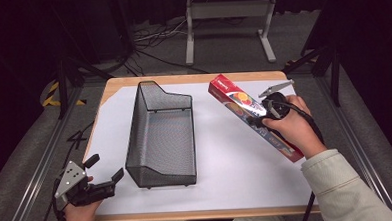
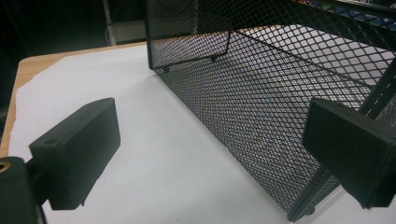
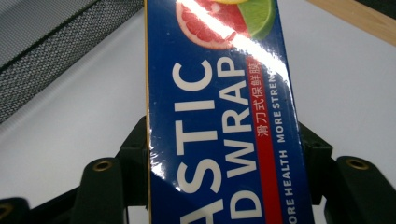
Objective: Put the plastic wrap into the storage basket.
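Right of centre in the high view, the right gripper (image 1: pixel 265 115) clamps the plastic wrap box (image 1: pixel 233 100) across its width, the long blue-and-red carton slanting from upper left to lower right over the white table sheet (image 1: pixel 236 164). In the right gripper view, both jaws press the box's sides. At lower left, the left gripper (image 1: pixel 105 170) sits spread and empty, just beside the black mesh basket (image 1: pixel 160 137).
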`<action>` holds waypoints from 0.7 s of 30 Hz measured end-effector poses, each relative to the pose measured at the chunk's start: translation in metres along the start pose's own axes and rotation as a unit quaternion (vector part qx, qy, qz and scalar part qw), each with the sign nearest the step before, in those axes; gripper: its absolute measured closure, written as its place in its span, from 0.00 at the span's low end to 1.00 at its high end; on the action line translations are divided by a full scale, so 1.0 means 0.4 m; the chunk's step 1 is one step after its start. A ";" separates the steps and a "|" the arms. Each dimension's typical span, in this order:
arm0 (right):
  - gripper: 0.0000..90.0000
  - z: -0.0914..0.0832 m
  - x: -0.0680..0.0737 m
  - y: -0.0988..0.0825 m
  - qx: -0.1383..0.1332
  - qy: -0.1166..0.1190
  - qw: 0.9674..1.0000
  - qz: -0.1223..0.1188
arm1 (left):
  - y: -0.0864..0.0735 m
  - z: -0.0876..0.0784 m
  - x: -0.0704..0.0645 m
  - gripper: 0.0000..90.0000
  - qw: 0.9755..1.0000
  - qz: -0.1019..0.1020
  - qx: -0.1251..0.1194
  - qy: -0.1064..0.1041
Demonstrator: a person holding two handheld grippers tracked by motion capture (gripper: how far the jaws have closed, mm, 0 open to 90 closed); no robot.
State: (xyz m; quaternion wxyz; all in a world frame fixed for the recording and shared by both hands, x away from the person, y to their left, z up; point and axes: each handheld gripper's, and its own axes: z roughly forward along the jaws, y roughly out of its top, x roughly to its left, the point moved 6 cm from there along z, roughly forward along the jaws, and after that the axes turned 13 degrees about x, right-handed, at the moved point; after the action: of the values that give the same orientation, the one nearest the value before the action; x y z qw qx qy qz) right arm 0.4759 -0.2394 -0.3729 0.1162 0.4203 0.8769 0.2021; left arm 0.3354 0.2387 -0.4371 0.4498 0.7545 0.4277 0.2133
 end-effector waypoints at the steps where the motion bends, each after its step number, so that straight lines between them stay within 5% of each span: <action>1: 0.43 -0.004 0.003 0.002 -0.002 0.000 1.000 0.000 | 0.000 0.000 0.000 0.06 1.000 0.001 0.000 0.000; 16: 0.43 -0.063 0.080 0.053 -0.008 0.005 1.000 0.000 | -0.003 -0.005 0.000 0.06 1.000 0.000 0.000 0.003; 21: 0.43 -0.067 0.135 0.088 -0.008 0.022 1.000 0.010 | -0.005 -0.009 0.003 0.06 1.000 -0.003 -0.003 0.005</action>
State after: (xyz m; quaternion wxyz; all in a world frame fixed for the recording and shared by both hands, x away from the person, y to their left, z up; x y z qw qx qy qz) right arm 0.4568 -0.1839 -0.3349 0.0982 0.4235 0.8734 0.2193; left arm 0.3325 0.2418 -0.4372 0.4501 0.7507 0.4321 0.2169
